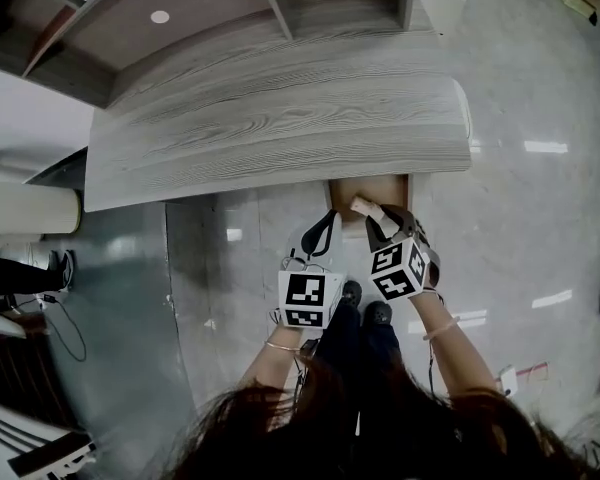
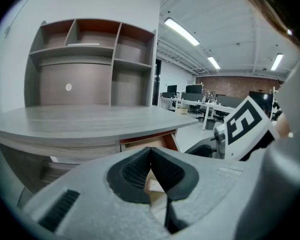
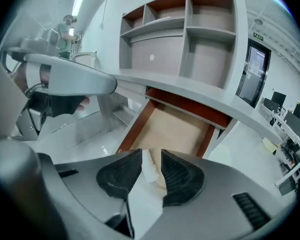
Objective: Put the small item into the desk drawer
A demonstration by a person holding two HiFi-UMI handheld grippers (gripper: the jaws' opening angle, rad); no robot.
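Note:
The desk drawer (image 1: 384, 188) stands pulled out from under the grey wood-grain desk top (image 1: 280, 118); its bare tan floor (image 3: 176, 128) shows in the right gripper view. My right gripper (image 1: 376, 216) hangs over the drawer's front end, shut on a small whitish item (image 1: 363, 206). The item (image 3: 148, 168) stands up between the pads and leans on the left one. My left gripper (image 1: 331, 218) is beside it, just left of the drawer, with its pads (image 2: 140, 171) closed tip to tip and nothing in them.
A shelf unit (image 1: 230, 8) rises at the back of the desk. A pale round-ended cabinet (image 1: 30, 208) stands at the left. Glossy floor (image 1: 520, 198) lies to the right. The person's shoes (image 1: 365, 315) are close under the grippers. A person (image 3: 67, 31) stands far off.

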